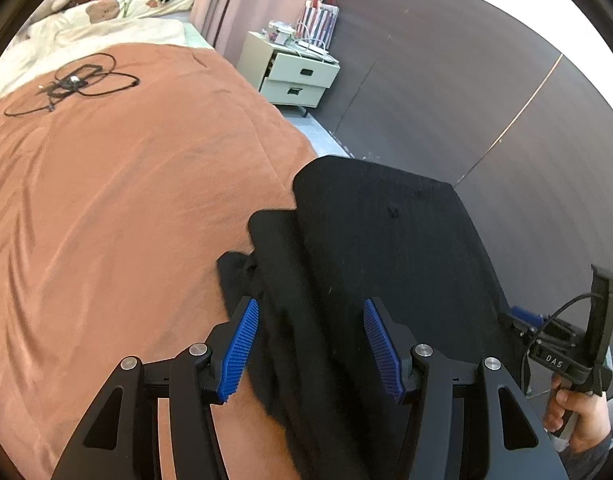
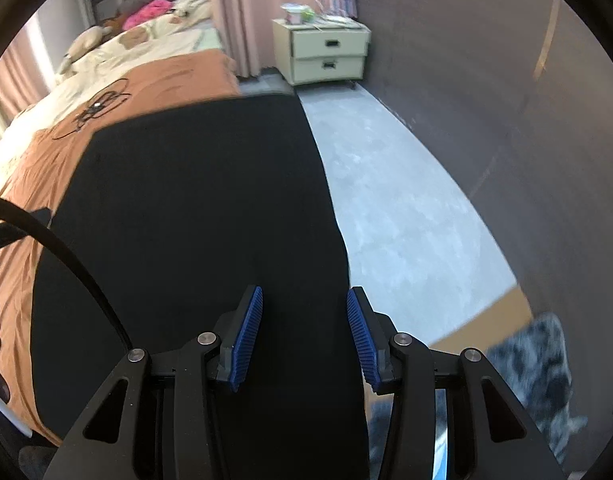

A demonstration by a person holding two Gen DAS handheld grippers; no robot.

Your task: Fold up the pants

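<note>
Black pants (image 1: 386, 232) lie folded in layers on the right edge of a bed with an orange-brown cover (image 1: 126, 200). My left gripper (image 1: 310, 304) hovers over their near end, open, its blue pads clear of the cloth below. At the pants' right edge a hand (image 1: 578, 412) holds my right gripper (image 1: 522, 316). In the right wrist view the pants (image 2: 194, 200) spread flat and wide under my right gripper (image 2: 305, 292), whose pads stand apart and press on nothing.
A coiled black cable (image 1: 74, 82) lies on the cover farther up the bed, with a cream quilt (image 1: 106, 20) beyond it. A pale two-drawer nightstand (image 2: 326, 56) stands against the dark wall (image 1: 466, 100). Grey floor (image 2: 406, 220) runs beside the bed, with a patterned cloth (image 2: 538, 360) near.
</note>
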